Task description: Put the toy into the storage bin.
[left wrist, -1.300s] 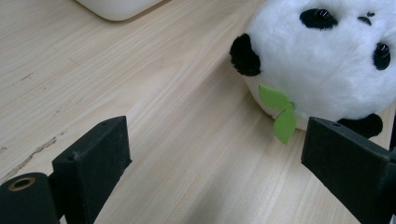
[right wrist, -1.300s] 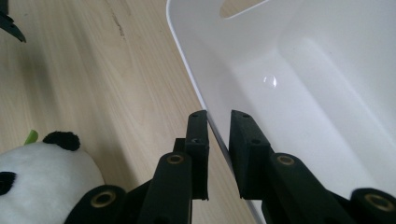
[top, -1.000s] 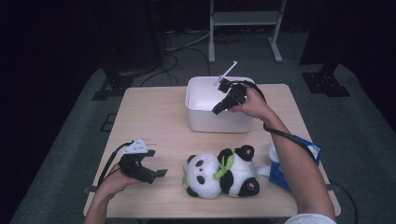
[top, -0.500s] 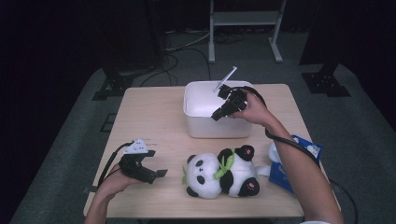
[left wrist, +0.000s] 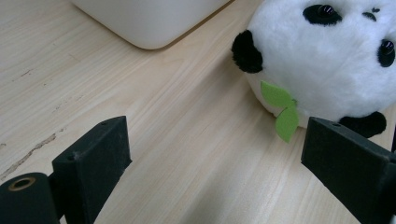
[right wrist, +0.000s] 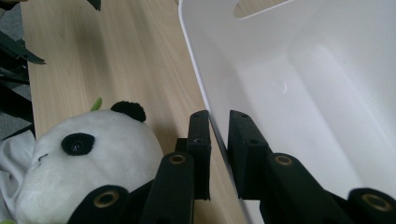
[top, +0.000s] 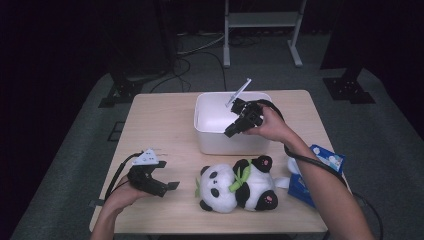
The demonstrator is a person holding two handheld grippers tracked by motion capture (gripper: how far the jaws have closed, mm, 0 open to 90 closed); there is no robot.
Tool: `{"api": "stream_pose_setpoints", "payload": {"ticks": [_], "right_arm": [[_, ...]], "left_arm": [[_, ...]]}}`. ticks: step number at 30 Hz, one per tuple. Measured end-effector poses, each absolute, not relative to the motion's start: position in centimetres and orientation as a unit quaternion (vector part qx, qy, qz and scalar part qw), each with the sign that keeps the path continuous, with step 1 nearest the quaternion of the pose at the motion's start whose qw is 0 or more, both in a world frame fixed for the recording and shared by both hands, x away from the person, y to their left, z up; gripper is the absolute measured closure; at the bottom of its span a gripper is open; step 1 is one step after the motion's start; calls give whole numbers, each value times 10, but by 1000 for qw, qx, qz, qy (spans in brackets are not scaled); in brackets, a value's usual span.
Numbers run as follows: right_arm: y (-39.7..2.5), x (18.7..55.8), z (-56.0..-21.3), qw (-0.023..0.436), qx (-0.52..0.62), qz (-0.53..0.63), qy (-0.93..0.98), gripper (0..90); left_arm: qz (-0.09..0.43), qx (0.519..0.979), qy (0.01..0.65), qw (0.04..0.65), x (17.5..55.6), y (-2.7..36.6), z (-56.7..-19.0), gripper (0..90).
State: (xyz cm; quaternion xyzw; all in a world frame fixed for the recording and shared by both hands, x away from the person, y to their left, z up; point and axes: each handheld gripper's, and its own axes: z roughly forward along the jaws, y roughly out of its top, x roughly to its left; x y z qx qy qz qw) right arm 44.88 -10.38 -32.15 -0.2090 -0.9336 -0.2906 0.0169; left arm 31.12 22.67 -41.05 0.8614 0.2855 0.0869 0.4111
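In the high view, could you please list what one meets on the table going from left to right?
left gripper → panda plush toy → blue packet. The white bin and the right gripper on its rim overlap the panda's span, so I leave them out.

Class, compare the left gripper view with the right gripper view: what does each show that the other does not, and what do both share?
Left gripper view alone: the left tool wide open over bare table, and the panda's green leaf. Right gripper view alone: the right tool shut on the white bin's rim, plus the bin's empty inside. Both share the plush panda, the bin and the wooden tabletop.
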Motion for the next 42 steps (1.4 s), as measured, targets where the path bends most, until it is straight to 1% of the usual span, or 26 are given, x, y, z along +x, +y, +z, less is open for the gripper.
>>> {"api": "stream_pose_setpoints", "payload": {"ticks": [23, 27, 32, 33, 34, 38, 42], "right_arm": [[-92, 430, -323, 15, -193, -278, -941, 779], [-92, 428, -324, 22, -194, -275, -941, 763], [-91, 426, -324, 25, -192, -275, -942, 713], [-91, 425, -323, 26, -192, -279, -941, 685], [-91, 425, -321, 26, -192, -280, -940, 675], [-94, 421, -314, 21, -190, -289, -938, 650], [-99, 417, -306, 19, -189, -297, -936, 643]], "left_arm": [[88, 862, 285, 410, 310, 228, -410, 67], [87, 862, 285, 409, 311, 227, -411, 67], [86, 863, 284, 408, 311, 227, -411, 67], [86, 863, 284, 408, 311, 227, -411, 67], [86, 863, 284, 408, 311, 227, -411, 67], [85, 864, 282, 408, 311, 226, -411, 67], [84, 864, 282, 409, 311, 226, -411, 67]]}}
